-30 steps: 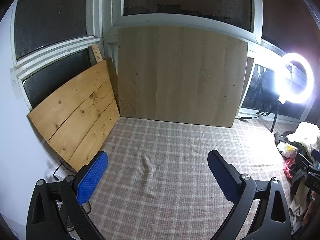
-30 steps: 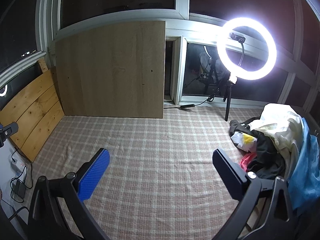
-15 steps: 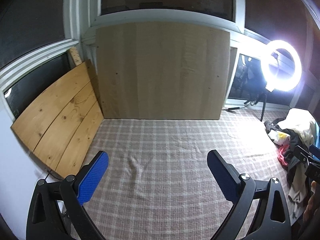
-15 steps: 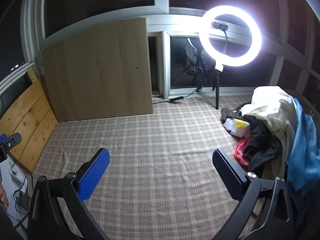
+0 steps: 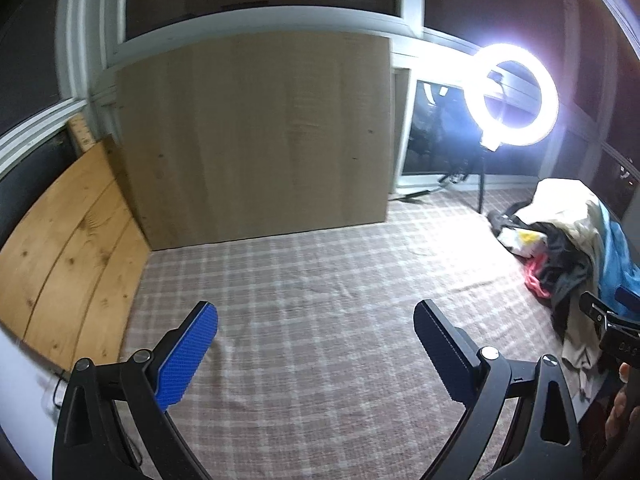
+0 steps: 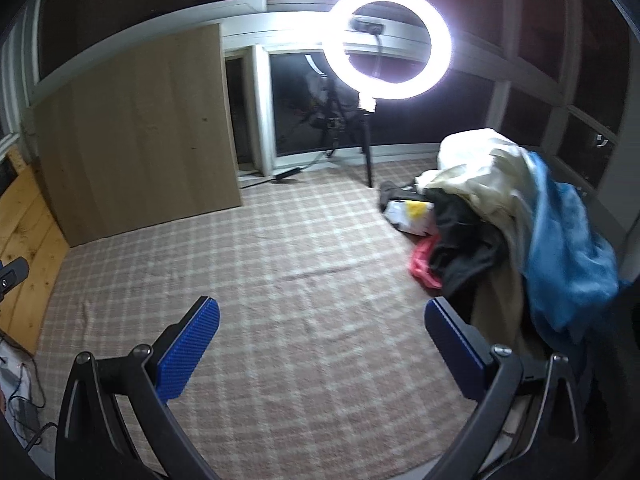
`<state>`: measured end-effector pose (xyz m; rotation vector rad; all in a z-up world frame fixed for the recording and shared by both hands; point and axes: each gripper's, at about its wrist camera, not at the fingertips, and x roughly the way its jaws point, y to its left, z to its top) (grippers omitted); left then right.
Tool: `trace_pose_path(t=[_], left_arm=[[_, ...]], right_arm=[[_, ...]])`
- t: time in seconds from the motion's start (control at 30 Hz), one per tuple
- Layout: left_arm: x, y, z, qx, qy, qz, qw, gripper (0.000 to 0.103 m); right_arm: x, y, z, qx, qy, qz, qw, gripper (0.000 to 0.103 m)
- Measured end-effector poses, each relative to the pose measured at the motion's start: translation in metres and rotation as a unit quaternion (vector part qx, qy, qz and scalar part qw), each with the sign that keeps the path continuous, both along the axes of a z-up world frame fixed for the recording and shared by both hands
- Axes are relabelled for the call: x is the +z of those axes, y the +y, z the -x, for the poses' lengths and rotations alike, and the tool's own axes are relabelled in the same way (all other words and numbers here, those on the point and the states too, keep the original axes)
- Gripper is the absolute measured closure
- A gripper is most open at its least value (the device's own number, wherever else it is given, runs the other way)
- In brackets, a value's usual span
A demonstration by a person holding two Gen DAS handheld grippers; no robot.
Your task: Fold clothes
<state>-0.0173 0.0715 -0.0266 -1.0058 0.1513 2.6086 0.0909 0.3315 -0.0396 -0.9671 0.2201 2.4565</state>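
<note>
A heap of clothes (image 6: 492, 216) lies at the right of the checked blanket (image 6: 304, 288): a cream piece on top, black and red pieces below, a blue piece (image 6: 568, 256) at the right edge. The same clothes heap (image 5: 560, 240) shows at the right in the left wrist view. My left gripper (image 5: 316, 316) is open over bare blanket (image 5: 320, 300), holding nothing. Also open and empty, my right gripper (image 6: 322, 312) hangs above the blanket, its right finger close to the heap's front edge.
A lit ring light (image 6: 386, 42) on a stand is at the back, glaring. A large pale board (image 5: 256, 140) leans on the window wall, with pine planks (image 5: 68, 252) at the left. Cables (image 6: 20, 400) lie at the left floor edge.
Both grippers have swung to the right: the boards slid left in view and the clothes heap came further into view and closer. Both stayed open.
</note>
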Motion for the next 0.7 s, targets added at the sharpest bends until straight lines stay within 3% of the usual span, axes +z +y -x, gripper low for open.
trace_pose_path(t=[0.43,0.7], left_arm=[[0.002,0.047,-0.009,-0.040,-0.004,-0.002,0.9992,0.009],[0.005,0.092,-0.011,-0.014,0.000,0.014,0.9998,0.011]], right_arm=[[-0.007,0.041,-0.047,-0.037,0.005,-0.005,0.999,0.000],[-0.015,0.138,-0.079,-0.067,0.011,0.001,0.998,0.002]])
